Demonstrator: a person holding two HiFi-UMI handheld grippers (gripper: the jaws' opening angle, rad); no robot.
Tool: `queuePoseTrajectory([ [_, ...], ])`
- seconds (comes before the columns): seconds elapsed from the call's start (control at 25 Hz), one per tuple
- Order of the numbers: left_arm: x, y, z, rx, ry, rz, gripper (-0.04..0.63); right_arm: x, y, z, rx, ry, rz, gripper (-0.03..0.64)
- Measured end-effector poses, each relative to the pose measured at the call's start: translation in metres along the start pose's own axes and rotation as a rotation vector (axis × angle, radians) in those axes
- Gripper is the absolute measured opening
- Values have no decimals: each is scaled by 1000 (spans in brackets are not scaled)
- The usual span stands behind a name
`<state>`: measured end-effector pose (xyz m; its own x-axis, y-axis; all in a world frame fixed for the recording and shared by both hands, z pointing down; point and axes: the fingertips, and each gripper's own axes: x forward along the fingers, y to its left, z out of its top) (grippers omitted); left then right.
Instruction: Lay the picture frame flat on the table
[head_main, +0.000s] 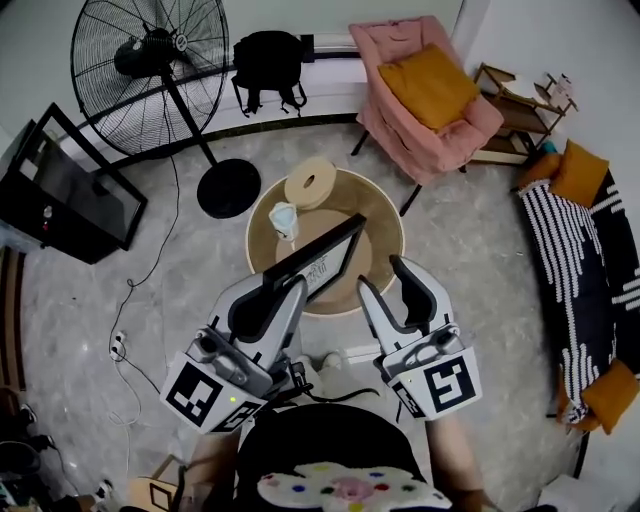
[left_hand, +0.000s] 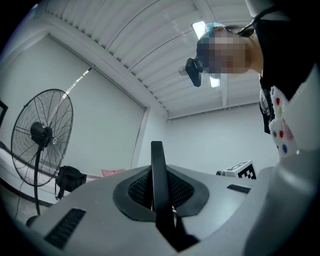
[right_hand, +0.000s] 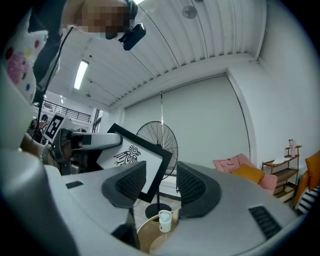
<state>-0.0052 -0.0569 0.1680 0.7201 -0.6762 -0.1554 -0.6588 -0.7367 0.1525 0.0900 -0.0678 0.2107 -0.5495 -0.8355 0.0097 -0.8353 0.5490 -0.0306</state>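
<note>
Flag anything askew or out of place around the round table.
The black picture frame hangs tilted above the round wooden table, pinched at one edge by the left gripper alone; the right gripper is open and empty.

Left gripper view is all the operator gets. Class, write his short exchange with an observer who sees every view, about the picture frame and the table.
Operator: What is the dark bar in my gripper?
Observer: The edge of the picture frame. The left gripper is shut on it.
Operator: Is it flat yet?
Observer: No, it is tilted over the round table.
Operator: And my other gripper?
Observer: The right gripper is open near the frame's lower corner, gripping nothing.
Operator: Anything on the table?
Observer: A cup stands there.
</note>
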Motion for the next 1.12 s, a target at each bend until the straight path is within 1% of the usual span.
queuePoseTrajectory([
  [0.16, 3, 6, 1, -50, -4, -56, 44, 6, -1, -2, 25, 6, 9, 190],
  [0.36, 4, 10, 0, -90, -8, -109, 44, 11, 0, -8, 51, 12, 33, 193],
  [0.56, 2, 22, -3, -158, -5, -172, 44, 24, 2, -15, 127, 14, 37, 193],
  [0.72, 0, 29, -4, -205, -11, -201, 44, 29, 5, -20, 169, 19, 53, 193],
  [0.92, -2, 34, -7, -281, -24, -240, 44, 27, 3, -26, 232, 9, 67, 193],
  [1.12, -5, 34, -10, -327, -26, -280, 44, 23, 5, -36, 275, 4, 91, 192],
])
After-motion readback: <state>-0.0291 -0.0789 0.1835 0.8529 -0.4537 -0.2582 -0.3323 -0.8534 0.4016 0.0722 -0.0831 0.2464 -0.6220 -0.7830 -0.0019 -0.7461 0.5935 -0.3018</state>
